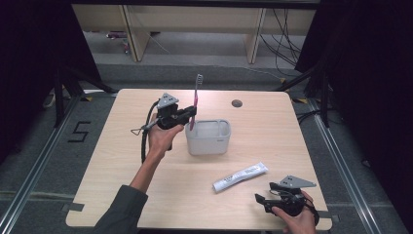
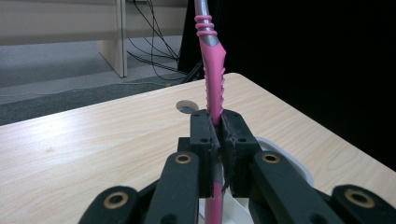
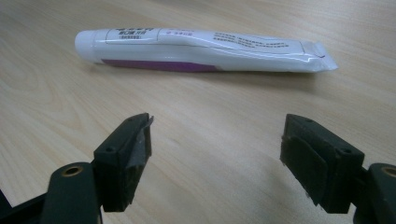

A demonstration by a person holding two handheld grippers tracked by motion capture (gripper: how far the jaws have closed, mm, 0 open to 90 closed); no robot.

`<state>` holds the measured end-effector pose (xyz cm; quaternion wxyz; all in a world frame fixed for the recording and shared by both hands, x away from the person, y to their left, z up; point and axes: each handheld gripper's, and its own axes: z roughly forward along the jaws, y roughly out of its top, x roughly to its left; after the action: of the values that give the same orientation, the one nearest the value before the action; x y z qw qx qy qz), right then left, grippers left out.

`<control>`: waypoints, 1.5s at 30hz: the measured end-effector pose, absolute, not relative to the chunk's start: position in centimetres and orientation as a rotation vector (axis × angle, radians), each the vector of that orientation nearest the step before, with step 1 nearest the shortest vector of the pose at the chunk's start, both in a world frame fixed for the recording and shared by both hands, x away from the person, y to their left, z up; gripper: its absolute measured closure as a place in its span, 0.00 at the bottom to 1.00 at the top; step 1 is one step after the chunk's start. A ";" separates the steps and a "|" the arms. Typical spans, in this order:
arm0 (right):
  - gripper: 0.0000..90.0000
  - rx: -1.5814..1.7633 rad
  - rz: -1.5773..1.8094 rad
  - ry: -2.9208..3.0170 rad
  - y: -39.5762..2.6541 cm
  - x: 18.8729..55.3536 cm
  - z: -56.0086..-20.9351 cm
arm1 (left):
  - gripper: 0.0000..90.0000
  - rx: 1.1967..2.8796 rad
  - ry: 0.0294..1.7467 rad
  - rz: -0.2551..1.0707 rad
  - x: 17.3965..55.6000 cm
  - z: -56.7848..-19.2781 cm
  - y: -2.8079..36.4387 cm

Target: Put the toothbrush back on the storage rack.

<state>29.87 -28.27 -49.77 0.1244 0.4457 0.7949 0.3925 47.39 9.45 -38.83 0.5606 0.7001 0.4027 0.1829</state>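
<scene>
Toothbrush handle ridges up close

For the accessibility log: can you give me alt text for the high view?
The left gripper holds a pink toothbrush upright over a grey holder on a wooden table. The right gripper waits open near a toothpaste tube lying flat.

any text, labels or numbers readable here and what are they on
"5": a dark numeral marked on the floor left of the table.
Toothpaste tube: printed lines on a label box near the cap end and fine print along the body, all too small and blurred to read.
Toothbrush, held in the left claw: no lettering visible.
Grey holder: no lettering visible.
</scene>
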 end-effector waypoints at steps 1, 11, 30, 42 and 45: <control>0.28 1.299 1.144 2.317 -28.3 29.9 -49.8 | 0.93 1.650 0.949 0.431 47.4 -38.8 9.4; 0.28 1.303 1.150 2.320 -28.2 29.8 -49.8 | 0.93 1.639 0.960 0.439 47.8 -39.7 9.6; 0.28 1.293 1.147 2.330 -28.1 29.8 -49.8 | 0.93 1.638 0.990 0.435 47.8 -42.7 9.5; 0.28 1.266 1.148 2.344 -28.2 29.9 -49.8 | 0.92 1.676 0.997 0.455 47.6 -43.5 9.5; 0.28 1.294 1.137 2.342 -28.1 29.8 -49.8 | 0.92 1.681 1.001 0.456 47.6 -43.8 9.6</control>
<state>29.82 -28.12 -49.76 0.1168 0.4419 0.8001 0.3884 47.62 9.63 -43.81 0.5366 0.7060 0.4207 0.1914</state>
